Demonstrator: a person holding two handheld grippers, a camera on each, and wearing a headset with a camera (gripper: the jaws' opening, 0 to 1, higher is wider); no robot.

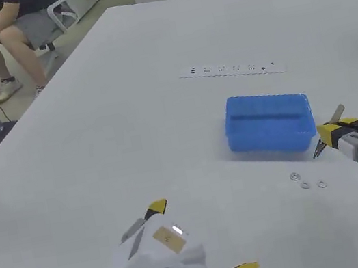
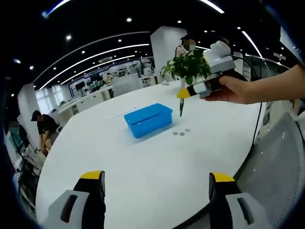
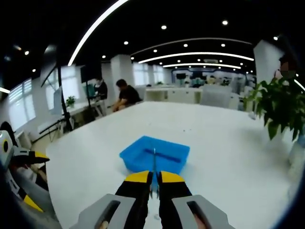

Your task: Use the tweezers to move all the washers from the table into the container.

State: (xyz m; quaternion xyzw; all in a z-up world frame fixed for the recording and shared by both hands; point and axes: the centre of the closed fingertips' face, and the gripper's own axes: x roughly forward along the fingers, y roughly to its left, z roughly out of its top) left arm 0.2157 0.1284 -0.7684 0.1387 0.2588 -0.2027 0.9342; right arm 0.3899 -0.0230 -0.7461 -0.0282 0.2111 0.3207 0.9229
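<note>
Three washers (image 1: 305, 185) lie on the bench (image 1: 131, 135) just beside the container (image 1: 270, 137), off its near side and close together in a loose row. They touch neither the container nor each other. The blue container looks bare inside as far as we can see, so we judge that no washer has gone in yet and all three are left to move.

The tweezers (image 1: 319, 147) point down at the container's near right corner, with their tips above the bench and apart from the washers. We cannot tell whether the tips are pinched, but nothing seems to be held between them.

The right tongs (image 3: 153, 177) are closed narrow on the tweezers, which stick out between the two yellow-tipped jaws toward the container. The left tongs (image 2: 156, 176) stand wide apart, hold nothing and touch nothing. They are well away from the container, on its near side.
</note>
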